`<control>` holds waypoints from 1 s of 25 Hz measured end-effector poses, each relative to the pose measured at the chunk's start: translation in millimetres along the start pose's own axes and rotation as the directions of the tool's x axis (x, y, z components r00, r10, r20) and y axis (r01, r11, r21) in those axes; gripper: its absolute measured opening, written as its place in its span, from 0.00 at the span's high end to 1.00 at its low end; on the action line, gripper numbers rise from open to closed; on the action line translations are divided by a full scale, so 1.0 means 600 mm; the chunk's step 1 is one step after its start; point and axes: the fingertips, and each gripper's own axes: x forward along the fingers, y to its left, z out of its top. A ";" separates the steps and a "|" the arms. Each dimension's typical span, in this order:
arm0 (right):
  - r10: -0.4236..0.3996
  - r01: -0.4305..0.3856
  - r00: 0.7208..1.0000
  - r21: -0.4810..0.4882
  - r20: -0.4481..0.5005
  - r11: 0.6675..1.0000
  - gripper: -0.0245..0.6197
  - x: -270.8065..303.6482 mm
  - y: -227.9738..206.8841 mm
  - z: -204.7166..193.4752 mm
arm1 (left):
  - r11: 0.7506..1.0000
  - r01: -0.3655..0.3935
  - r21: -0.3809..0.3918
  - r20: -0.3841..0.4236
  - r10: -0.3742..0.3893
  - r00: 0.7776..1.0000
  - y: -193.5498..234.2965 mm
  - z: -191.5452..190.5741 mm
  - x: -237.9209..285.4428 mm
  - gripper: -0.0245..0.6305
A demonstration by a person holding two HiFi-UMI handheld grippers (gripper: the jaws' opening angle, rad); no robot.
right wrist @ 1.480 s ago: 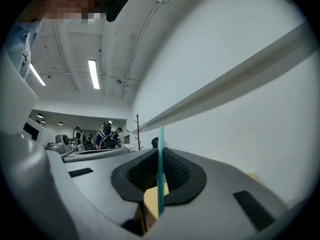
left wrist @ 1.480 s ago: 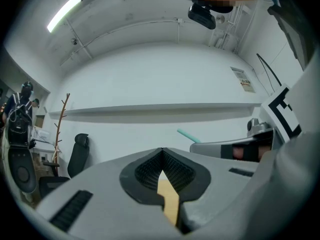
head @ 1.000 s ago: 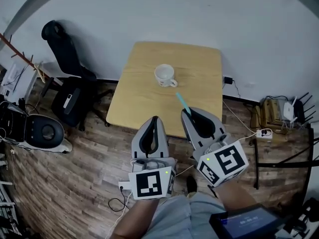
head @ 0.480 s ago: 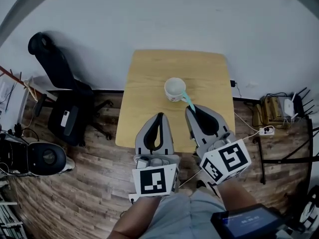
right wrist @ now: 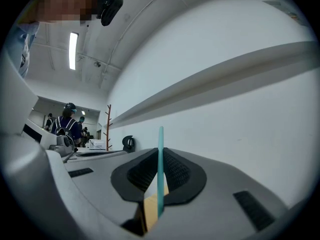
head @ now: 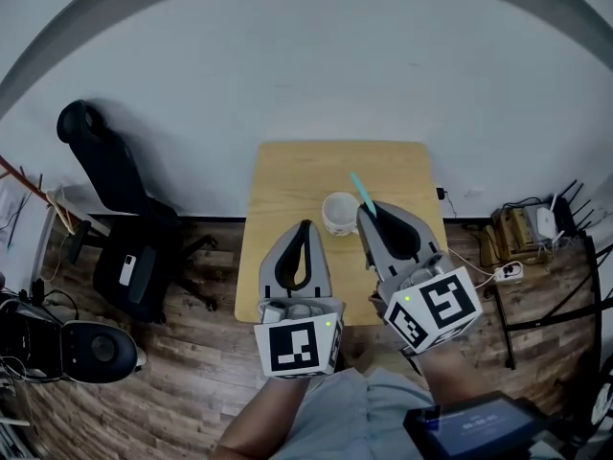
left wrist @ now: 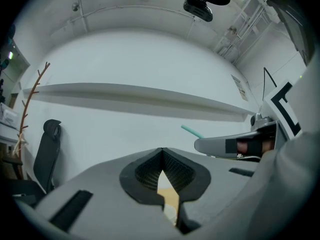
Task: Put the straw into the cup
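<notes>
The right gripper (head: 368,210) has its jaws clamped on the teal straw (head: 361,192), which juts beyond their tips beside the white cup (head: 338,214) on the wooden table (head: 287,175), just ahead of the closed, empty left gripper (head: 303,225), with a black office chair (head: 105,171) well off left.

The table top (head: 287,175) is pale wood, matt and smooth. The cup (head: 338,211) is white and glazed, with a faint sheen. The straw (right wrist: 160,184) is smooth teal plastic. The shells of the left gripper (left wrist: 161,150) and right gripper (right wrist: 160,151) are grey moulded plastic, matt; the inner pads (left wrist: 175,171) are black and finely ribbed. The floor (head: 182,372) is dark wood-grain plank with a low sheen. The wall (head: 287,65) is white and matt.
</notes>
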 end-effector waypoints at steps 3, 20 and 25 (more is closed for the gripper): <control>-0.001 0.001 1.000 -0.005 0.019 1.000 0.93 0.001 -0.005 0.014 | 1.000 0.006 0.002 0.012 -0.006 1.000 -0.005 0.007 0.009 0.96; 0.057 -0.050 0.997 0.119 -0.054 0.992 0.93 0.138 -0.117 -0.073 | 1.000 -0.017 0.017 -0.114 0.019 0.993 0.017 -0.093 0.178 0.96; 0.083 -0.072 0.994 0.152 -0.072 0.986 0.93 0.189 -0.133 -0.101 | 0.999 -0.046 0.026 -0.158 0.050 0.986 0.050 -0.122 0.212 0.96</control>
